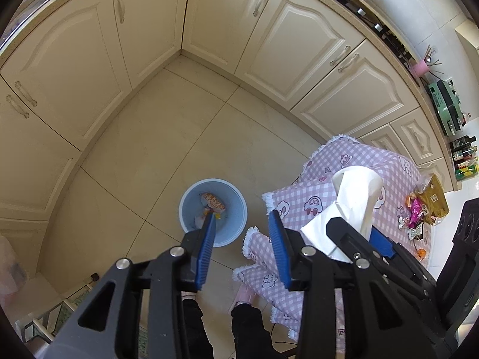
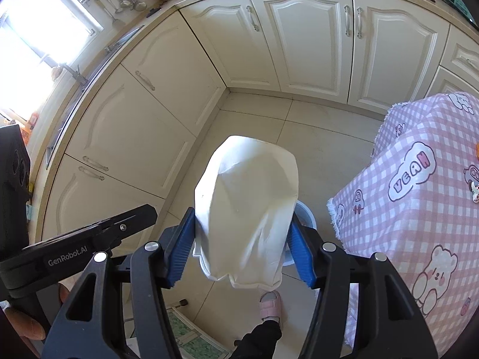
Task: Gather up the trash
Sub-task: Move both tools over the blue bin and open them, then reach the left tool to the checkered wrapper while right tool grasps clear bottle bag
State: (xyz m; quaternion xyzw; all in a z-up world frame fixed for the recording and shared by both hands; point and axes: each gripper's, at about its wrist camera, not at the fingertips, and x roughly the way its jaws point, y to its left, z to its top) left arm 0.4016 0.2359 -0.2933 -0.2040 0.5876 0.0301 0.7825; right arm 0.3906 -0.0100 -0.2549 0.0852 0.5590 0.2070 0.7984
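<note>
Bare tiled floor (image 1: 167, 137) lies open at frame centre; cabinets (image 1: 74, 68) wall the top and left; the cloth-covered table (image 1: 389, 167) blocks the right, beside the bin (image 1: 191, 209).

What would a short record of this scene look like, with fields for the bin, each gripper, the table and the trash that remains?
bin: light blue bin on the floor, an orange wrapper inside
left gripper: left gripper open, empty, above the bin
right gripper: right gripper shut on a white paper cup
table: pink checked cloth covers it
remaining trash: wrappers on the cloth
</note>
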